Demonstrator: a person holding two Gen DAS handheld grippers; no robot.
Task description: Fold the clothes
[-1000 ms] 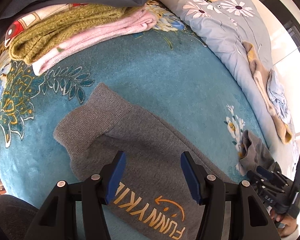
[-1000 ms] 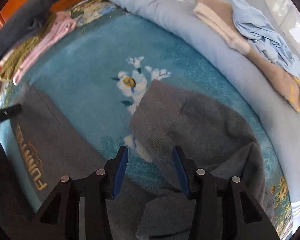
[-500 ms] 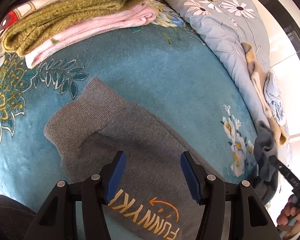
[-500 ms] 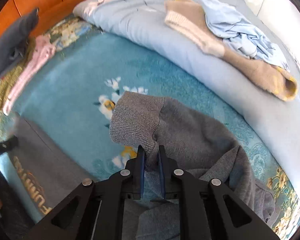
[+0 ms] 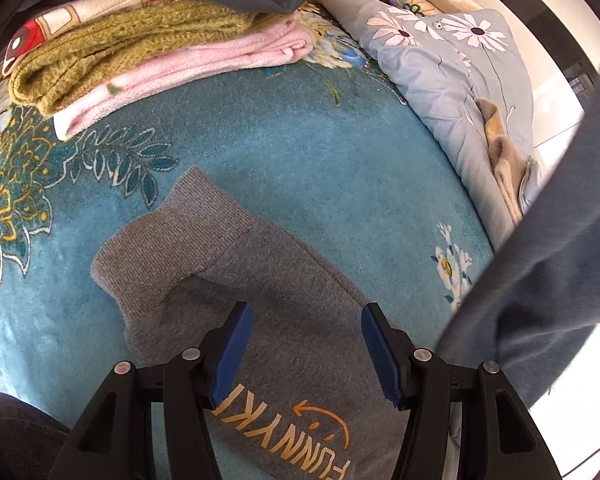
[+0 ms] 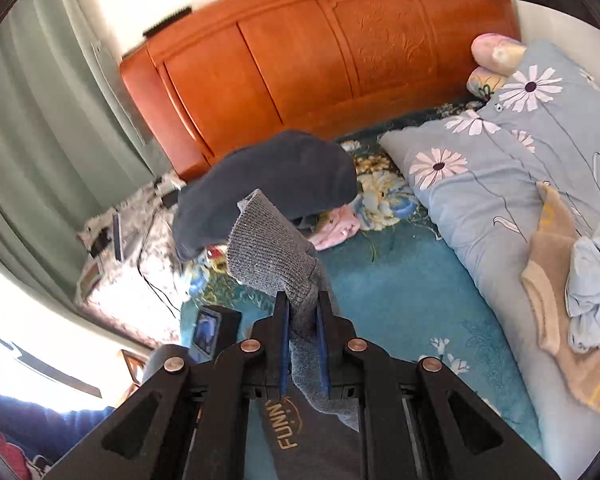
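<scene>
Where legible, "FUNNY" on sweatshirt (image 5: 300, 340).

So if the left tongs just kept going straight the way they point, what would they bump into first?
Most likely the grey sweatpants lying flat on the teal blanket; the open left tongs aim down at that fabric.

Home bedroom, wooden headboard (image 6: 320, 52), floral quilt (image 6: 500, 168), teal bedspread (image 5: 300, 152)

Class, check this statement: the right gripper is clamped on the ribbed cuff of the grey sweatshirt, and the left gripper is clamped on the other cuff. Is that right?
Not quite. The right gripper is indeed clamped on a ribbed cuff of the grey sweatshirt. But the left wrist view shows the left gripper open above the sweatshirt, gripping nothing; the other cuff lies flat and untouched.
</scene>
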